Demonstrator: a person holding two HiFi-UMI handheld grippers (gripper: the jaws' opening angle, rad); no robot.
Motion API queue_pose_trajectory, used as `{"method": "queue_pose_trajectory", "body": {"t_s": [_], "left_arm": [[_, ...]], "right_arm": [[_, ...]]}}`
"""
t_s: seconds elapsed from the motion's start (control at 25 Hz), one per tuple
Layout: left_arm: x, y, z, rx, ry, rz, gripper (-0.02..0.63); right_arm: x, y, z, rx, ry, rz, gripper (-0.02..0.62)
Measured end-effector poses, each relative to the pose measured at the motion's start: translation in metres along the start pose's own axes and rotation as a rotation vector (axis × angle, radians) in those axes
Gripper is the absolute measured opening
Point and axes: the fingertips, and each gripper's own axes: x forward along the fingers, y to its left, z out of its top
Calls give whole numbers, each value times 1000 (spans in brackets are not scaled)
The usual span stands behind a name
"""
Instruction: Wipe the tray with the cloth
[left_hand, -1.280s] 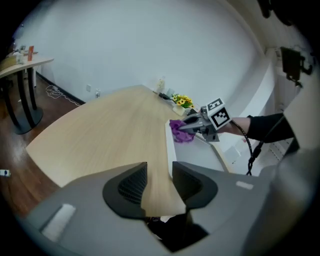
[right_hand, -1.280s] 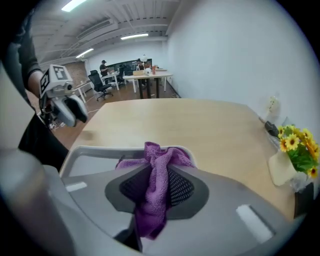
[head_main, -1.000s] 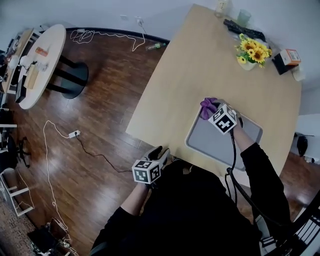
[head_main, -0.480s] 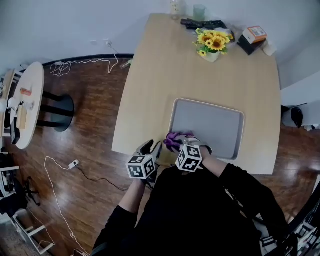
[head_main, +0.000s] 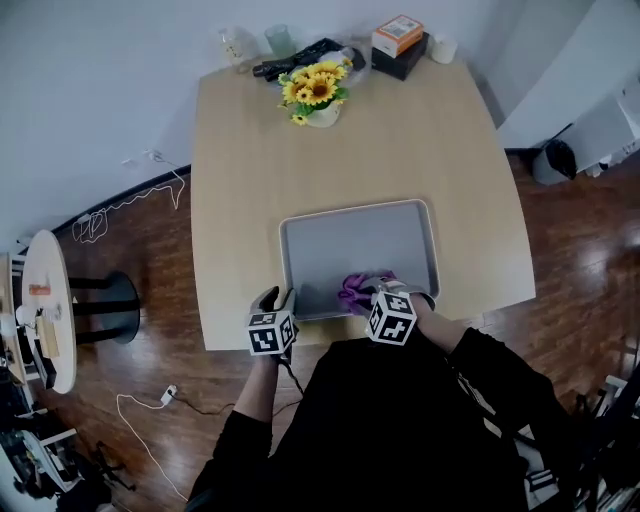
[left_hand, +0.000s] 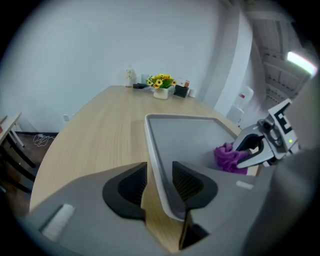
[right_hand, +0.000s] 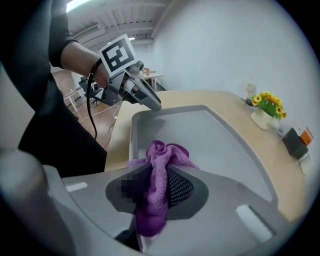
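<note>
A grey tray (head_main: 400, 225) lies near the front edge of the wooden table (head_main: 240, 180). My right gripper (head_main: 365, 296) is shut on a purple cloth (head_main: 353, 291), which rests on the tray's near part. In the right gripper view the cloth (right_hand: 162, 165) bunches between the jaws of the right gripper (right_hand: 157, 186), which are opening a touch with the cloth still pinched. My left gripper (head_main: 279, 301) sits at the tray's near-left corner. In the left gripper view the left gripper (left_hand: 160, 173) closes astride the tray's rim (left_hand: 154, 145).
A vase of sunflowers (head_main: 317, 93), an orange box (head_main: 398, 34), two cups (head_main: 279, 40) and a black item stand along the table's far edge. A round side table (head_main: 45, 310) and a white cable (head_main: 150, 415) are on the wooden floor at left.
My right gripper drew the cloth from the tray's far corner to its near edge, then a little along it. The left gripper came from off the table to the tray's corner.
</note>
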Motion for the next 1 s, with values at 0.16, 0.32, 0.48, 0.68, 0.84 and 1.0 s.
{"method": "queue_pose_trajectory", "body": {"t_s": [0.16, 0.32, 0.48, 0.68, 0.84, 1.0], "left_arm": [[11, -9, -14, 21, 60, 0, 141], [14, -15, -21, -11, 75, -2, 140], [15, -21, -20, -39, 77, -13, 137], [19, -23, -16, -72, 81, -32, 133], [18, -22, -18, -98, 84, -42, 133], [19, -20, -18, -103, 77, -52, 133]], "right_arm": [[-43, -20, -72, 95, 87, -66, 77], [-75, -47, -125, 171, 149, -93, 78], [-86, -93, -133, 280, 75, -122, 81], [-88, -197, -120, 365, 6, -277, 83], [-76, -233, -108, 340, 33, -288, 83], [-71, -231, -105, 344, 36, -285, 83]]}}
